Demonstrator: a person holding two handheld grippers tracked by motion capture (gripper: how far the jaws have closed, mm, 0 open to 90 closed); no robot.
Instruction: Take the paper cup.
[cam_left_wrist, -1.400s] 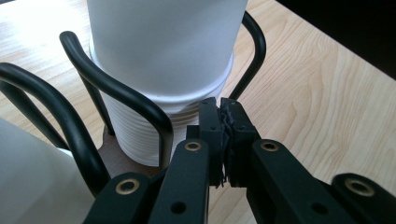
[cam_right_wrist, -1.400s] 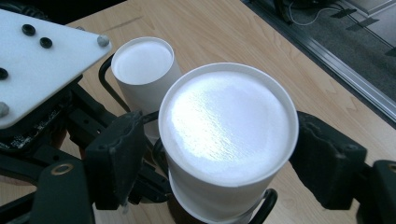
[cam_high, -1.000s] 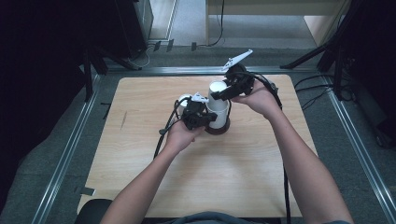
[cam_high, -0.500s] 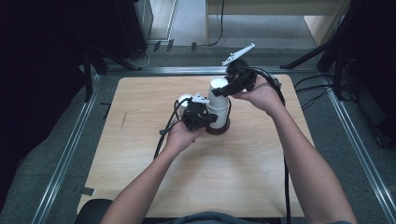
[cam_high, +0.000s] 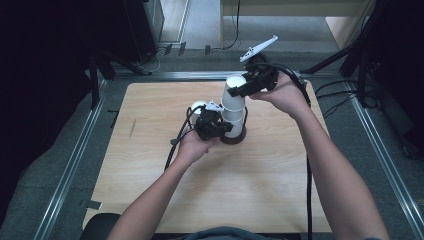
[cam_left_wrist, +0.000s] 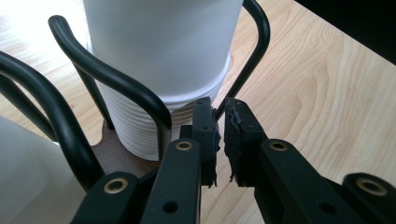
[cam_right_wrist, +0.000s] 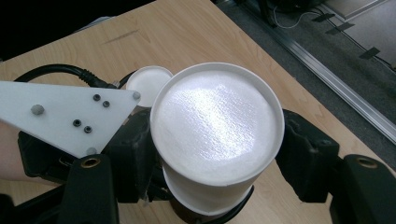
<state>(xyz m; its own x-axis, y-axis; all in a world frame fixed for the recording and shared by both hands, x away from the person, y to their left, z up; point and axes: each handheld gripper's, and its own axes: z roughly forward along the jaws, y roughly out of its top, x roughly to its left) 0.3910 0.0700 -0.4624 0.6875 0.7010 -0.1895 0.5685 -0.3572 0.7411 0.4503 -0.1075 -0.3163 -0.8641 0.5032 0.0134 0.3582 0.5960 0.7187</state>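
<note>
A stack of upturned white cups (cam_high: 235, 119) stands in a black wire holder (cam_left_wrist: 116, 86) on a round dark base (cam_high: 235, 139). My right gripper (cam_high: 236, 90) is shut on the top cup (cam_right_wrist: 217, 126), held partly lifted above the stack (cam_left_wrist: 140, 126); its jaws press on both sides of the cup. My left gripper (cam_left_wrist: 220, 135) sits low at the holder's side, shut on one of its thin wire uprights, also seen from above as the left gripper (cam_high: 222, 127).
Another upturned white cup (cam_high: 198, 106) stands on the wooden table (cam_high: 150, 165) just behind the left hand. Cables trail from both grippers. A metal rail (cam_high: 70, 165) frames the table, with dark floor and stands beyond.
The right gripper has risen with the top cup, drawing it up off the stack. The left hand and the holder have stayed put.
</note>
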